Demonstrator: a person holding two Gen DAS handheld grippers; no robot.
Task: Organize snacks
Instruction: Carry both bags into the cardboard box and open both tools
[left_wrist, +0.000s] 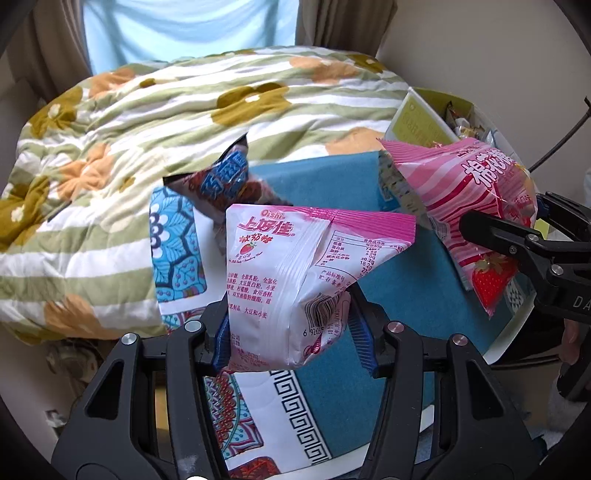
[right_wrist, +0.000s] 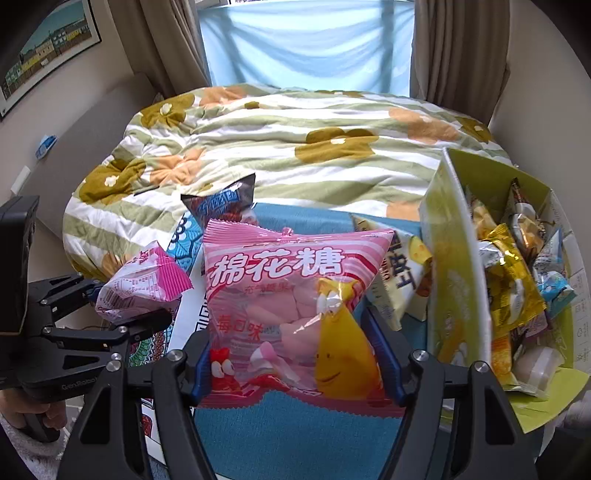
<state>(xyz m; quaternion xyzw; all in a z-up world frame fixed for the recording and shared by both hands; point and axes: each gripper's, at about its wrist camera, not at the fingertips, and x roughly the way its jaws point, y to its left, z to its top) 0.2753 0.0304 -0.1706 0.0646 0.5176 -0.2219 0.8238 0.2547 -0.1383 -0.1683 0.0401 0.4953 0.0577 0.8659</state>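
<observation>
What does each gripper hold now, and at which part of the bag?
The left gripper clamps the Oishi candy bag at its lower end. The right gripper clamps the pink marshmallow bag by the side edges of its lower half.

A pink-and-white candy packet (left_wrist: 295, 280) is showing red lettering; the marshmallow bag (right_wrist: 295, 314) is wearing pink stripes — with a yellow cartoon figure. The quilt (right_wrist: 280, 147) is carrying green stripes and ochre flowers, the cloth (left_wrist: 399, 295) lying teal — bordered white.

Bed (right_wrist: 295, 122) — flowered quilt (left_wrist: 147, 122), teal patterned cloth (right_wrist: 303, 435) — snack box (right_wrist: 454, 280) on cloth.
</observation>
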